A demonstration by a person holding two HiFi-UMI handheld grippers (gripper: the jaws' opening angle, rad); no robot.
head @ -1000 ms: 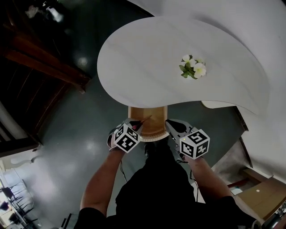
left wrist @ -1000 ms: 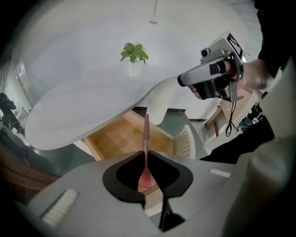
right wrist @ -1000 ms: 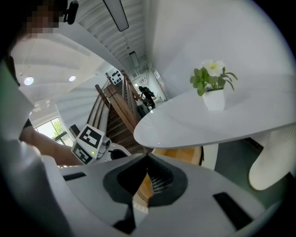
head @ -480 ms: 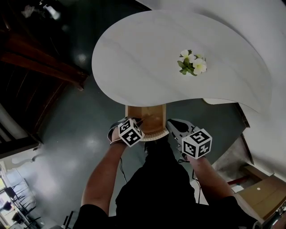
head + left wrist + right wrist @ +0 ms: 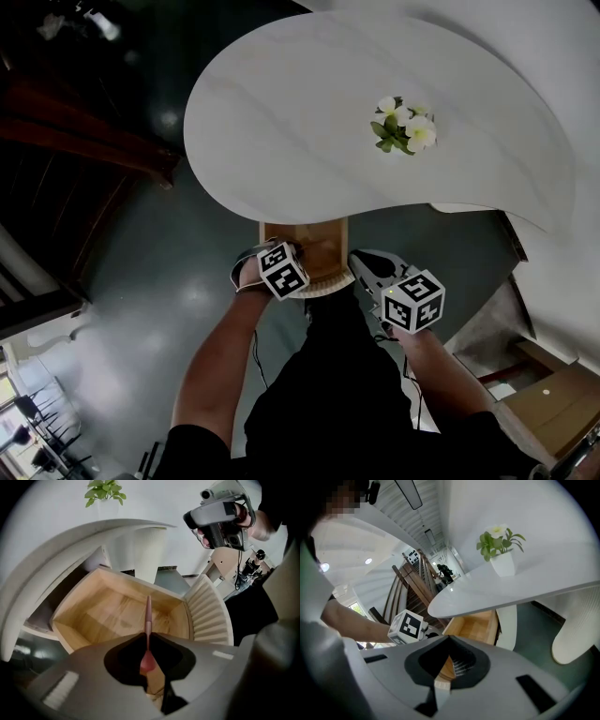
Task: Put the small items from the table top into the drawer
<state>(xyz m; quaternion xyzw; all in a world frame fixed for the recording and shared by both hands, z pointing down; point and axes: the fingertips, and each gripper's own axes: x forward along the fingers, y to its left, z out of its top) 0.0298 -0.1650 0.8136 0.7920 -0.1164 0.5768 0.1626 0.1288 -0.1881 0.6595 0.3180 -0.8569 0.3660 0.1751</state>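
The wooden drawer point(image 5: 314, 246) stands pulled out from under the white table point(image 5: 281, 112); its inside point(image 5: 117, 611) looks bare. My left gripper point(image 5: 147, 638) is shut on a thin pink pen point(image 5: 148, 613) that points out over the drawer. From the head view that gripper point(image 5: 274, 261) sits at the drawer's left front corner, and its cube hides the pen. My right gripper point(image 5: 367, 264) hovers at the drawer's right front corner. Its jaw tips point(image 5: 449, 639) meet, and I see nothing held between them.
A small potted plant with white flowers point(image 5: 404, 131) stands on the table top. The drawer has a ribbed white front point(image 5: 208, 616). A white rounded table leg point(image 5: 576, 625) is at the right. Dark floor and wooden stairs point(image 5: 84, 131) lie to the left.
My left gripper has shifted right and forward to the drawer's left front corner, and its cube now covers the pen tip. The right gripper has barely moved.
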